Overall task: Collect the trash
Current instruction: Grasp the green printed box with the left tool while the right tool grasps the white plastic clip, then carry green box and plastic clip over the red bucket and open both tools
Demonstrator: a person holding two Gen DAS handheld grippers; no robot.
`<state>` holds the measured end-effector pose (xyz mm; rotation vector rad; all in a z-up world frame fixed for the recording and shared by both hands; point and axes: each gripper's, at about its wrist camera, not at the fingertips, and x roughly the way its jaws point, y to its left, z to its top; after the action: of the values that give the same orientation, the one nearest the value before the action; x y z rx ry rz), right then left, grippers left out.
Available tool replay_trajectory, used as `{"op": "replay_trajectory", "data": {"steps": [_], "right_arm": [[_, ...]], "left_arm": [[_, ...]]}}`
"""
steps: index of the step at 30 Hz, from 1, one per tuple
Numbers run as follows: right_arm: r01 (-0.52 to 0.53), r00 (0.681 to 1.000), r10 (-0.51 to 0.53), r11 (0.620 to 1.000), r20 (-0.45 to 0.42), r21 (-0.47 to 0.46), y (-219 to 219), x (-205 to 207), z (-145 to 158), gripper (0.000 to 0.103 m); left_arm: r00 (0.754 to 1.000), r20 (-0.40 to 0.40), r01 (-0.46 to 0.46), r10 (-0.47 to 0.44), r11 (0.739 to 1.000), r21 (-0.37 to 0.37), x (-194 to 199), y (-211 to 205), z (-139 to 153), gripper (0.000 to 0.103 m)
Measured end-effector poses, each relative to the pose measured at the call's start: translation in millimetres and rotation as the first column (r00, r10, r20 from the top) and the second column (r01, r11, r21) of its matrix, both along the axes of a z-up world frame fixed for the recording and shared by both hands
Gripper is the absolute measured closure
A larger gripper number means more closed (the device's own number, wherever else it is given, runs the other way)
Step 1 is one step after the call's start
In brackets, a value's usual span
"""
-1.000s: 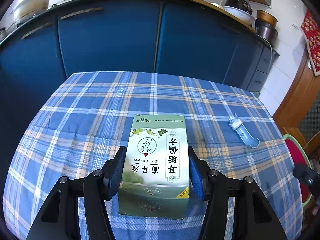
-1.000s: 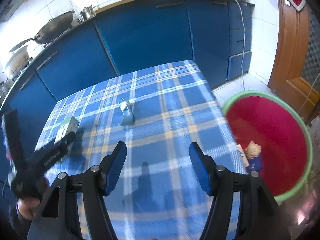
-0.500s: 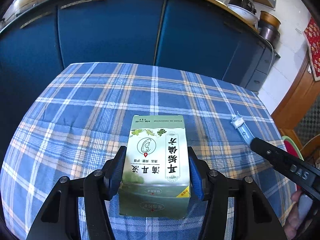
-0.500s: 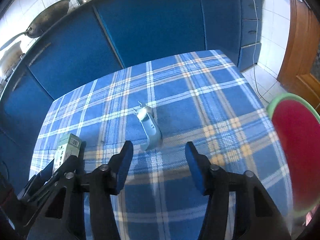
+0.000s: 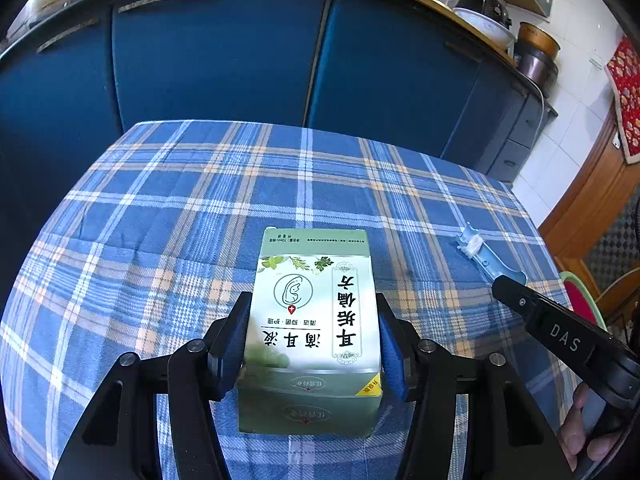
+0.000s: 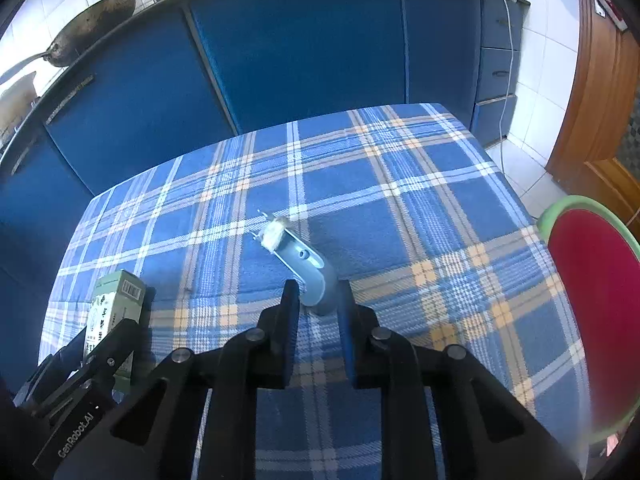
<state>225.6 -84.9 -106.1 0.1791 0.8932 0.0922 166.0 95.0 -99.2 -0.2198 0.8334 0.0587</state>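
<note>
Between the left gripper's [image 5: 314, 344] jaws sits the green carton [image 5: 314, 320], clamped across its two long side faces near the back end, front half sticking out past the tips. Looks like thin card, probably light and easy to crush, so a moderate squeeze on the stiffer folded edges seems the safe hold. Whether it is lifted off the plaid tablecloth [image 5: 180, 220] I cannot tell.

Right gripper [image 6: 318, 312]: jaws narrowed around the rounded near end of the blue plastic piece [image 6: 304, 262]; contact on both sides not clear. White wad [image 6: 274, 232] sits at its far end, ahead of the tips. Piece looks rigid, smooth, light, so it may slip or pivot; grip the thick rounded end.

Red basin [image 6: 600, 300] with green rim is off to the right of the right jaws, likely the drop spot.
</note>
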Motion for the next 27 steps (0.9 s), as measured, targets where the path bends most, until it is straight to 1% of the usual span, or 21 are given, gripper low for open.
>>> {"op": "replay_trajectory", "data": {"steps": [3,6,8,13,19,20,27], "right_arm": [[-0.002,1.0,0.002,1.0,-0.002,0.014,-1.4,-4.3,0.4,0.083],[-0.011,1.0,0.01,1.0,0.016,0.016,-2.3,-15.8,5.4,0.083],[-0.016,0.999,0.015,1.0,0.035,0.015,-3.8,-27.5,10.8,0.083],[-0.001,0.998,-0.003,0.998,0.062,0.062,-18.4,-56.8,19.6,0.083],[0.036,0.994,-0.043,0.997,0.105,0.07,-39.6,-97.6,28.1,0.089],[0.044,0.993,-0.052,0.996,0.109,0.076,-44.0,-103.7,29.1,0.097],[0.089,0.986,-0.105,0.989,0.128,0.119,-67.8,-135.0,35.5,0.097]], "left_arm": [[1.0,0.001,0.0,0.0,1.0,0.0,-0.3,-0.1,0.2,0.044],[1.0,0.001,0.0,0.0,1.0,-0.008,0.5,0.4,-0.4,0.044],[1.0,-0.002,0.001,-0.001,1.0,-0.007,1.5,-0.3,-1.2,0.044],[1.0,-0.002,0.002,-0.002,1.0,-0.008,1.4,-0.8,-1.5,0.044],[1.0,-0.005,0.017,-0.017,1.0,0.002,2.2,-3.1,-1.5,0.044],[1.0,-0.006,0.021,-0.021,1.0,0.004,2.4,-3.8,-1.4,0.044],[0.999,-0.003,0.037,-0.037,0.999,-0.001,2.3,-6.1,-0.9,0.044]]}}
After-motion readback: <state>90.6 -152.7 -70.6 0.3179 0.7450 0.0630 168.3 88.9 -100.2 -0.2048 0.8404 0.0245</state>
